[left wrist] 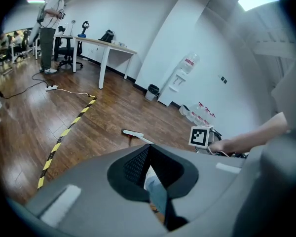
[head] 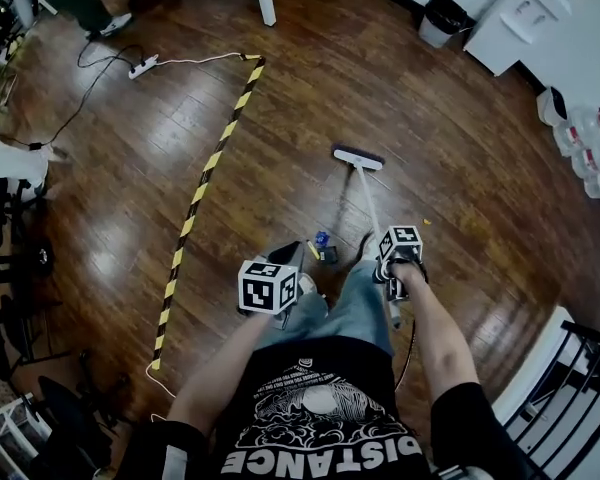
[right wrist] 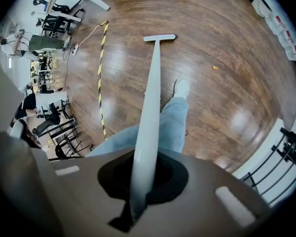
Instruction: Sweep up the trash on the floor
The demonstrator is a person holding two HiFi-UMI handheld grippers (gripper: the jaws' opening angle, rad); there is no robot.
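Note:
My right gripper (head: 398, 264) (right wrist: 143, 177) is shut on the white handle of a broom (right wrist: 153, 93). The broom slants forward and down to its head (head: 359, 158) (right wrist: 159, 37) on the wooden floor. My left gripper (head: 280, 280) (left wrist: 150, 169) is shut on the thin black handle of a dark dustpan (head: 285, 253) (left wrist: 137, 164), held beside the person's left foot. A few small pieces of trash (head: 322, 244), blue and yellow, lie between the feet and just right of the dustpan. One orange scrap (head: 426, 221) (right wrist: 215, 67) lies further right.
A yellow-black tape line (head: 205, 183) runs along the floor on the left, with a power strip (head: 143, 67) and cables beyond it. A bin (head: 443, 20), water bottles (head: 590, 153) and a black railing (head: 580, 388) line the right side. A person (left wrist: 52, 23) stands far off by the desks.

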